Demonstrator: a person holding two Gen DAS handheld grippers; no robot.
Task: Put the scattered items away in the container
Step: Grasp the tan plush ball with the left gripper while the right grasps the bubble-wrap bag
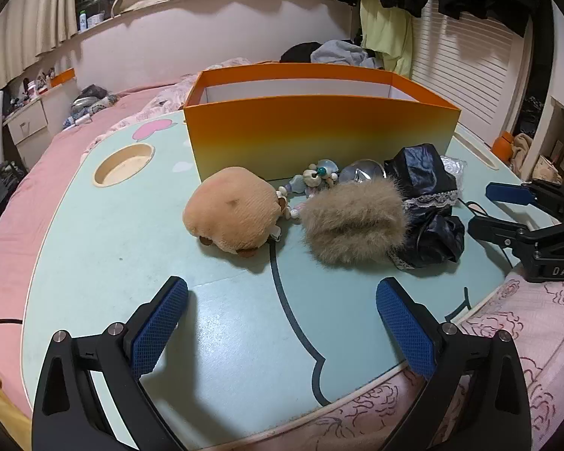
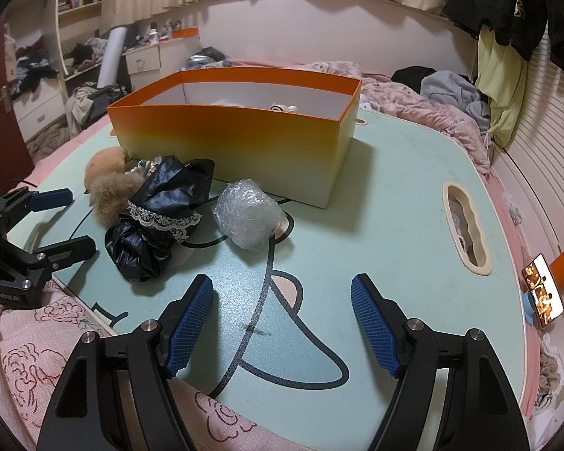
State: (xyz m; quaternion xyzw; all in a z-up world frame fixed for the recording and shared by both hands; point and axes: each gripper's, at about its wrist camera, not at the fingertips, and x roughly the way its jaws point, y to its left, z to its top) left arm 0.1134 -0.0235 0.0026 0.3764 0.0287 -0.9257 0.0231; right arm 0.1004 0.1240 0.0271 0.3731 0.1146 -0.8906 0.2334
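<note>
Since both of my tools hang idle over the tabletop (image 1: 94, 225), the left gripper (image 1: 282, 323) spread wide and the right gripper (image 2: 282, 323) parted too, nothing is held yet. Before the orange box (image 1: 319, 131) lie the tan plush (image 1: 231, 212), the fur pouf (image 1: 353, 220), a bead trinket (image 1: 312, 180), the black satin bundle (image 2: 161, 218) and a bubble-wrap parcel (image 2: 248, 214). All look light and soft; I would pinch each across its middle (satin probably slips, so bite at the lace band). Its contents unseen, the parcel may be fragile.
</note>
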